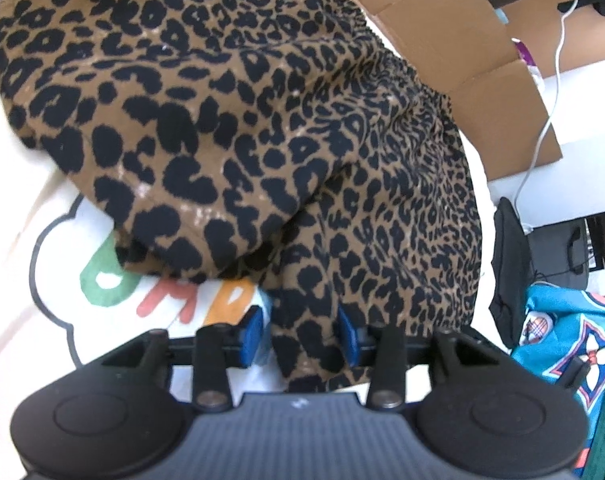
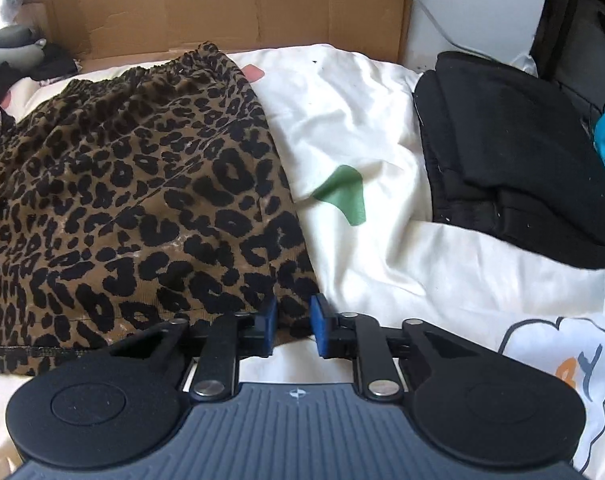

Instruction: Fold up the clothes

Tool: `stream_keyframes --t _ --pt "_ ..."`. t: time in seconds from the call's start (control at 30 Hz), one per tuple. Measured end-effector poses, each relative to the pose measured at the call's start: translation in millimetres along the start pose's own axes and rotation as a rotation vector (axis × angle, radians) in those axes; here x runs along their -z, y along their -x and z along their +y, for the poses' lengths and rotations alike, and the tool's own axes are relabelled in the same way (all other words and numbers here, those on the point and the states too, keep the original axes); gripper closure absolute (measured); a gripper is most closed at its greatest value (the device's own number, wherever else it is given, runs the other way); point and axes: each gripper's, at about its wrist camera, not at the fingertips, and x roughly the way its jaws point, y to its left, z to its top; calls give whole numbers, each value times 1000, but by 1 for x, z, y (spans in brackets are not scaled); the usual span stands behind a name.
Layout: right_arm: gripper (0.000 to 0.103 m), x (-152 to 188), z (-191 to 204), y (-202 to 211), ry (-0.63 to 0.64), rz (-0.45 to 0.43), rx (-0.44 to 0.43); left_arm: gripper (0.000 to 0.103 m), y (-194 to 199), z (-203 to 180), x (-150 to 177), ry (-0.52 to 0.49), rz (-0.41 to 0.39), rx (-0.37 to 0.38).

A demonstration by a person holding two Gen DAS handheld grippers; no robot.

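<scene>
A leopard-print garment [image 1: 238, 128] lies rumpled on a white printed bedsheet [image 1: 30, 208], one layer folded over another. My left gripper [image 1: 299, 336] is open, its blue pads [image 1: 249, 334] standing apart on either side of a strip of the garment's near edge. In the right wrist view the same garment [image 2: 134, 192] spreads left of centre with its elastic waistband at the far side. My right gripper [image 2: 293, 322] is shut on the garment's near right corner, and the fabric fills the narrow gap between the pads [image 2: 317, 324].
A cardboard sheet [image 2: 230, 4] stands behind the bed. A folded black garment [image 2: 514, 152] lies at the right on the sheet [image 2: 382, 120]. A turquoise patterned cloth [image 1: 562, 332] and a white cable [image 1: 550, 92] are to the right.
</scene>
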Motion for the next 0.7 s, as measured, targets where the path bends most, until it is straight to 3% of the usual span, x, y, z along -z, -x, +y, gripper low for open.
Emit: stream_keyframes --t 0.03,0.1,0.13,0.17,0.23,0.27,0.3,0.47,0.7 --pt "93 1 -2 2 -8 3 10 62 -1 1 1 -1 3 2" --pt "95 0 -8 4 -40 1 2 82 -1 2 3 1 6 23" --pt "94 -1 -12 6 -64 -3 -5 86 0 3 4 2 10 29" --pt "94 -1 -14 9 -87 -15 -12 86 1 4 5 4 13 32" --pt "80 -3 -18 14 -116 -45 -25 86 1 2 3 0 14 25" --pt "61 -4 -17 17 -111 -64 -30 84 1 2 3 -2 15 25" --pt "49 -5 -15 18 -97 -70 -32 82 1 1 2 -4 16 20" --pt "47 -8 -16 4 -118 -30 -49 66 0 1 0 -3 17 4" --pt "49 -7 -31 -10 -233 5 -124 67 -8 8 5 20 27 4"
